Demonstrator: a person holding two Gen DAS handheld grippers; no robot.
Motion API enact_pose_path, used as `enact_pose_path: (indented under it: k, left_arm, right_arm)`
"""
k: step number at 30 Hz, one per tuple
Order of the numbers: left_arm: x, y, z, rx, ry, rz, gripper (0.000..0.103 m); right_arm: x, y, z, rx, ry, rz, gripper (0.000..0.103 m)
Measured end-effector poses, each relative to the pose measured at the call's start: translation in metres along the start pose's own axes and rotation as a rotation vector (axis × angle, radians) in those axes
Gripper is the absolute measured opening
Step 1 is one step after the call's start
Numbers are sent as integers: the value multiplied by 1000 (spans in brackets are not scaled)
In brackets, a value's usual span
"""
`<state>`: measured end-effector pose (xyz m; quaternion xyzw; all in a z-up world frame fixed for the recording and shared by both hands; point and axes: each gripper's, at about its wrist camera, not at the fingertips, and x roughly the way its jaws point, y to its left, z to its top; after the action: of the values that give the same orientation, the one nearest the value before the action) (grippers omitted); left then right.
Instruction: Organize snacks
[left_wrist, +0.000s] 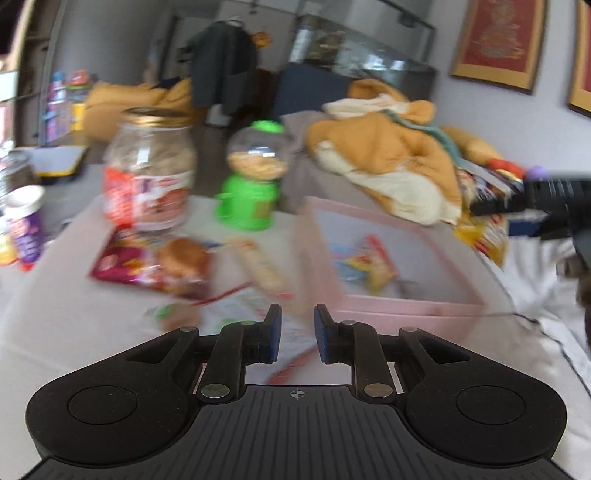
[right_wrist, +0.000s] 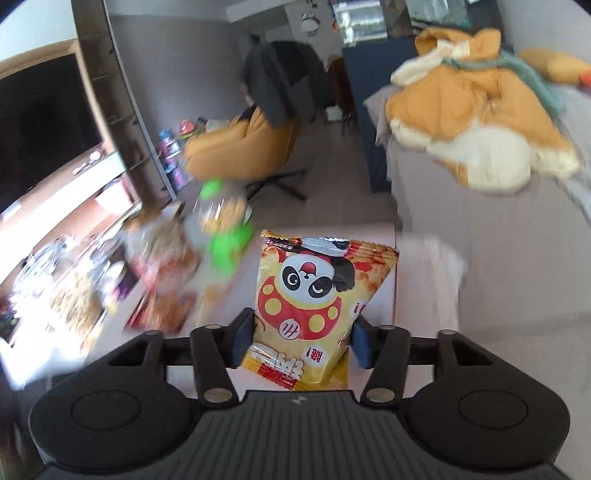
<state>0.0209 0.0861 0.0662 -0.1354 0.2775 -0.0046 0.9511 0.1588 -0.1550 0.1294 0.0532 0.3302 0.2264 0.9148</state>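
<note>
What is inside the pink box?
The pink box holds a few small snack packets, yellow and red, lying on its floor. The picture is blurry, so I cannot count them. The near wall hides the front part of the floor.

Left gripper (left_wrist: 297, 334): jaws nearly together, nothing between them. Right gripper (right_wrist: 300, 338): jaws spread wide, both pads flanking a snack bag (right_wrist: 314, 295), angled downward.

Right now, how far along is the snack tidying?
Barely started. A couple of packets already lie in the pink bin. The right gripper carries a panda snack bag. Left gripper is empty. The jar, green dispenser and red packet wait on the table.
</note>
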Motion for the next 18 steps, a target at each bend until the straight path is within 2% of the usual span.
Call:
enact_pose_path:
  k: [1,2,4,5,9,12,16,18]
  left_arm:
    - [-2,7,1,-9,-8,13,23]
    - [-6,17,0,-16,-18,19,23]
    - [-12,35,-2,-28,-31,35,23]
    - [-15,42,-4,-37,-33,50,23]
    - [-19,80,-15,-168,-32,105,23]
    - [-25,102,-22,-255,-54,130,23]
    - [-37,115,-29,-287,-66,132,23]
    - [-42,119,-32,-286,-52,128,23]
  right_arm:
    - [15,2,17,-12,23,-24,78]
    - [26,4,27,-12,41,-51,81]
    - [37,6,31,-5,69,-94,81]
    - [38,7,27,-8,76,-83,81]
    - [35,20,-14,-24,109,-27,81]
    - [40,52,-46,-92,155,61,81]
    - [59,109,-75,-184,205,203,79]
    - [71,136,-83,-216,216,222,72]
